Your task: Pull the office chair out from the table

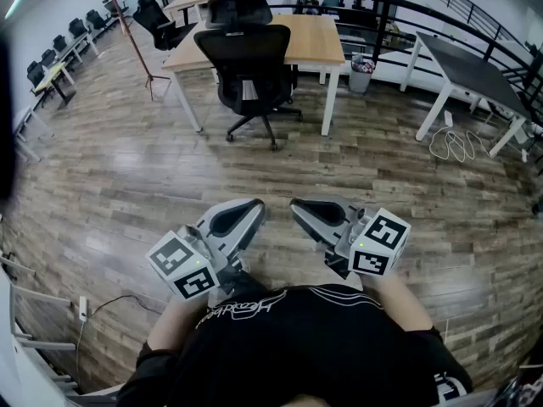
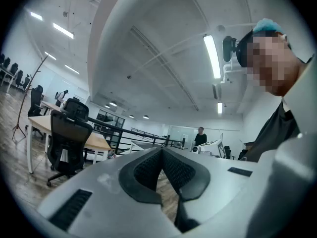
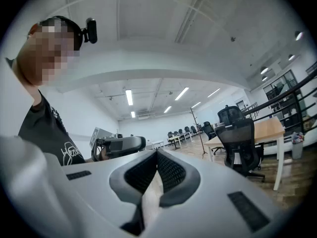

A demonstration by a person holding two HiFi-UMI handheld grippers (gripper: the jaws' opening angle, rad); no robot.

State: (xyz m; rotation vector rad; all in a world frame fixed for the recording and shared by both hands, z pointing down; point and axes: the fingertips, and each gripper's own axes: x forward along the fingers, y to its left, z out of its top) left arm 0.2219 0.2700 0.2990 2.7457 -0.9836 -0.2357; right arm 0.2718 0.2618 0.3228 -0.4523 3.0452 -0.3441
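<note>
left gripper (image 1: 252, 207): held level at the person's waist, jaws together, nothing between them
right gripper (image 1: 299, 205): level just beside it, jaws together, empty
office chair (image 1: 246, 62): at the table's (image 1: 318, 36) near edge, well apart from both grippers

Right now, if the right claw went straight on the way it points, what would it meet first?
Likely the left claw, close and just left of the line of the right claw, though it may slip past. Beyond is open floor; the office chair stands off to the right.
</note>
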